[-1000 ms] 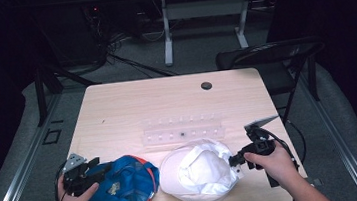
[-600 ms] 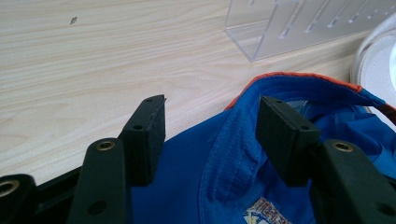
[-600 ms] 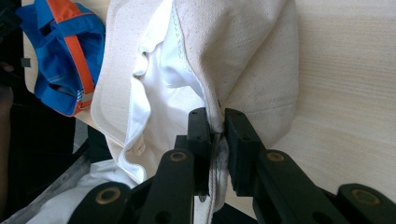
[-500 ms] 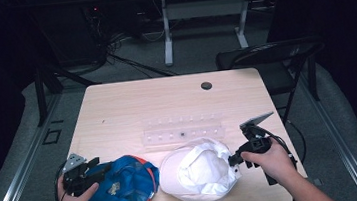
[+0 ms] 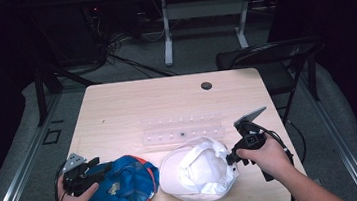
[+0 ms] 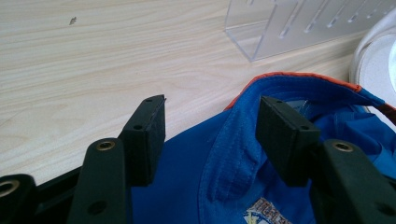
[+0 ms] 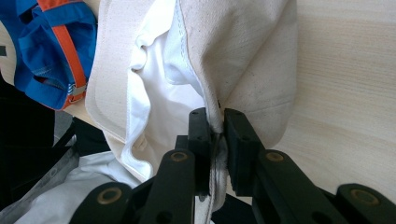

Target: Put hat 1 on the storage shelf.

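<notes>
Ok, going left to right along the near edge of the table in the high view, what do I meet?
Left tongs → blue cap → white cap → right tongs, shut on the white cap's edge.

light: overhead source is lighting the table (image 5: 132, 105) evenly | surroundings: staying dark | shadows: falling soft | high view: looking soft | gripper views: showing sharp fabric, no glare

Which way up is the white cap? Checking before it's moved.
Upside down: the white cap lies crown down, its lining and inner band facing up.
</notes>
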